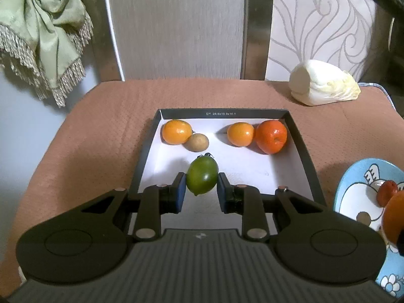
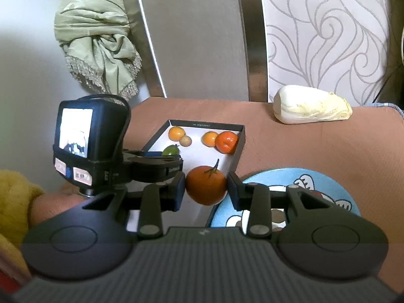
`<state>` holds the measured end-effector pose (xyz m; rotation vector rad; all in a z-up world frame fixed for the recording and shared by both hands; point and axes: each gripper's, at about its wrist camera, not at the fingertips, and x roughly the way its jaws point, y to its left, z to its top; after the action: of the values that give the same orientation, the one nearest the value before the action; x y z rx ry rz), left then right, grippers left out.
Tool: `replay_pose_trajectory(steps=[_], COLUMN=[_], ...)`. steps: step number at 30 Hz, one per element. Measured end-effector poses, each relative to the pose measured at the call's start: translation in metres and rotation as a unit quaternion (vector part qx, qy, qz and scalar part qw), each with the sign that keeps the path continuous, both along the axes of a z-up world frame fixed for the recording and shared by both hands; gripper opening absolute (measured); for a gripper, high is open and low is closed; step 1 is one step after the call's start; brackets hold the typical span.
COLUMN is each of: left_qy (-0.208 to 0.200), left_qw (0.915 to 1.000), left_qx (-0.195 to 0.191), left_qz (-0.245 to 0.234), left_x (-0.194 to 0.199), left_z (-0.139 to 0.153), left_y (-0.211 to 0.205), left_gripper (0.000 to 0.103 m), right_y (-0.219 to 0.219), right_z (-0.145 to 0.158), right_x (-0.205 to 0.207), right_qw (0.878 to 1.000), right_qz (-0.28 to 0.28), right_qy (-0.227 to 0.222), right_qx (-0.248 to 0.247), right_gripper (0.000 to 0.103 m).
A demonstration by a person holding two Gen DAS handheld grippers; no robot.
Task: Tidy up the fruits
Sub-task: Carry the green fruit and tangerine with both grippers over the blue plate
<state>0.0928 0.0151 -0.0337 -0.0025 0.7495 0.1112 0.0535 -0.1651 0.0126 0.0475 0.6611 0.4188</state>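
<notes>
My left gripper [image 1: 202, 188] is shut on a green tomato [image 1: 202, 175], held over the near half of a black-rimmed white box [image 1: 147, 146]. At the box's far end lie two oranges [image 1: 176, 131] [image 1: 240, 133], a small brown fruit [image 1: 197, 142] and a red-orange tangerine [image 1: 272, 136]. My right gripper [image 2: 206, 189] is shut on an orange tangerine with a stem [image 2: 205, 188], held above the gap between the box [image 2: 238, 149] and a blue cartoon plate [image 2: 272, 176]. The left gripper [image 2: 161, 155] with the green tomato [image 2: 170, 150] shows in the right wrist view.
A white cabbage [image 1: 324, 83] lies at the table's far right. The blue plate [image 1: 353, 176] at the right edge holds a small red fruit [image 1: 387, 193]. A green fringed cloth [image 1: 43, 38] hangs at the back left. A yellow sleeve [image 2: 15, 202] is at the left.
</notes>
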Motion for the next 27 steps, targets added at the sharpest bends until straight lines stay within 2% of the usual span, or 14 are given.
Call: replay_pose_trajectory(steps=[18,27], left_qy=[-0.01,-0.012], left_qw=[0.9995,0.9983], left_qx=[0.006,0.002], left_qz=[-0.03,-0.057], left_x=[-0.026,-0.031], left_z=[0.024,0.029], left_y=[-0.007,-0.028], left_gripper=[0.031,0.031], right_y=[-0.004,-0.02], right_z=[0.003,0.007], right_x=[-0.019,-0.036], right_qw=[0.999,0.998], right_qz=[-0.03,-0.062], right_qy=[-0.024,-0.033], right_qx=[-0.001,0.001], right_gripper=[0.039,0.039])
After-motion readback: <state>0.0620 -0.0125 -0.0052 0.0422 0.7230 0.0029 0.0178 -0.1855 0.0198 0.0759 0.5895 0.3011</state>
